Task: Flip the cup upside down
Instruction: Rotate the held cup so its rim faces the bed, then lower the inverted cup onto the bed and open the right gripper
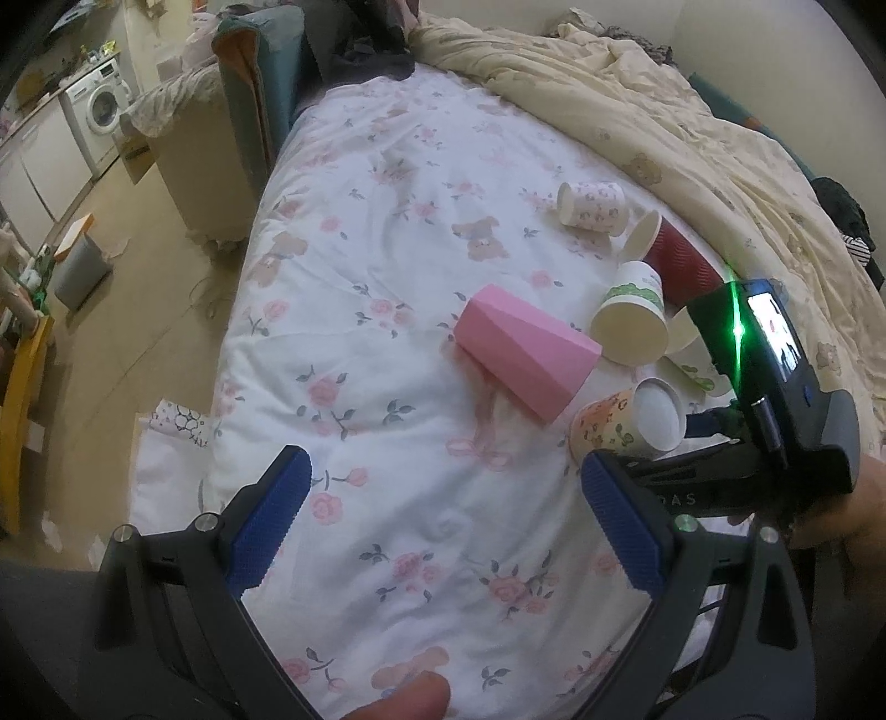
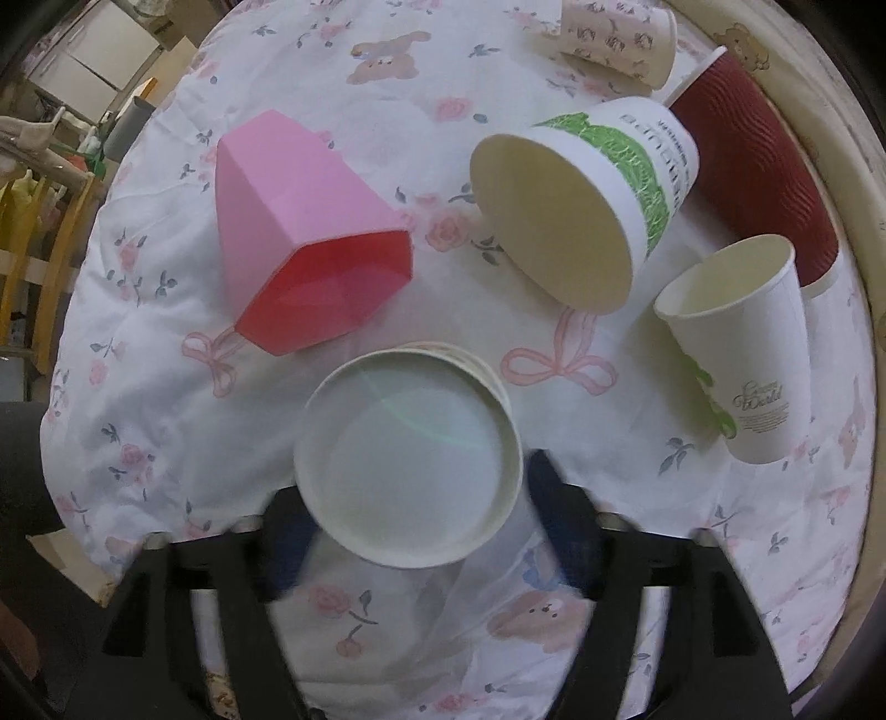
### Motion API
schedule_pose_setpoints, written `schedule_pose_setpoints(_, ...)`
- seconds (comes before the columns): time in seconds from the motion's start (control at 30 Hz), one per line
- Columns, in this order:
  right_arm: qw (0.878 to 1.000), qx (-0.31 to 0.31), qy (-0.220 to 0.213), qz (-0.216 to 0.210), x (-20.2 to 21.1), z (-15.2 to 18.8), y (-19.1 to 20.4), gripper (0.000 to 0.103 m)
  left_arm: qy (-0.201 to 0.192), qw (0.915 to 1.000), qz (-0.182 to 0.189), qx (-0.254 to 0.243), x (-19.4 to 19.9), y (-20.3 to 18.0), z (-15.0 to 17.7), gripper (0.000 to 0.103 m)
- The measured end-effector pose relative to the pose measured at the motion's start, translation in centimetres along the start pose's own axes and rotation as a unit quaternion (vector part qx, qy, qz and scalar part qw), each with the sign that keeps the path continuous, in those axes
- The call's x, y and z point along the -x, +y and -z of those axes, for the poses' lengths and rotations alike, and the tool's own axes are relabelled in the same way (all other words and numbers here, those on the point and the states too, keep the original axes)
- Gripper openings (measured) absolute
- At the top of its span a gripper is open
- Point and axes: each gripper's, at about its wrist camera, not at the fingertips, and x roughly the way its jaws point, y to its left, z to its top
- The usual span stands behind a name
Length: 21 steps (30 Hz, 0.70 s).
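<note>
So the left wrist view is the wide one: you get the whole bed with the floral bedsheet (image 1: 398, 266), a cream quilt (image 1: 653, 111) bunched along the far right, and a washing machine (image 1: 102, 102) way off at the far left of the room. It also catches the right gripper (image 1: 626, 459) from outside, down at the right by the orange-patterned paper cup (image 1: 620, 429), which the right wrist view can't give you. The left gripper (image 1: 443, 531) hangs over bare sheet near the camera, blue pads (image 1: 271, 520) spread wide with nothing between them. The right wrist view is the close-up: that same cup (image 2: 410, 459) sits between the two fingers with its white round end facing the lens, but the fingers are blurred and I can't tell whether they're actually pinching it or just around it. Only here can you look into the containers: the pink faceted cup (image 2: 310, 238) on its side at far left shows nothing inside, and the tall white paper cup (image 2: 742, 354) at right, mouth tilted up, looks the same. The green-banded paper cup (image 2: 587, 199) lies with its flat base toward the camera, with the ribbed dark-red cup (image 2: 764, 166) just behind it and a small print cup (image 2: 620, 39) farthest off.
</note>
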Motion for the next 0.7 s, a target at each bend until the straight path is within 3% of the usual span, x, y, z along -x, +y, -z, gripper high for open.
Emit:
schedule_pose_setpoints(0.13,1.0,-0.009,-0.009,-0.02,0.5,0.2,-0.2,0.092,-0.007,0.9999,0.002,-0.007,0.1,-0.2,0.0,0.097)
schedule_pose_setpoints(0.3,0.998,-0.01,-0.055,-0.018,3.6,1.4,-0.5,0.094,-0.018,0.9998,0.007,-0.004,0.6,-0.1,-0.2,0.097)
schedule_pose_setpoints(0.53,0.988,-0.02,-0.154,-0.024,10.7,4.2,-0.6,0.094,-0.048,0.9985,0.017,-0.018,2.3,-0.6,0.2,0.097)
schedule_pose_setpoints(0.7,0.97,-0.061,-0.236,-0.022,15.0,8.7,-1.7,0.096,-0.069,0.997,0.02,-0.028,3.7,-0.9,0.6,0.097)
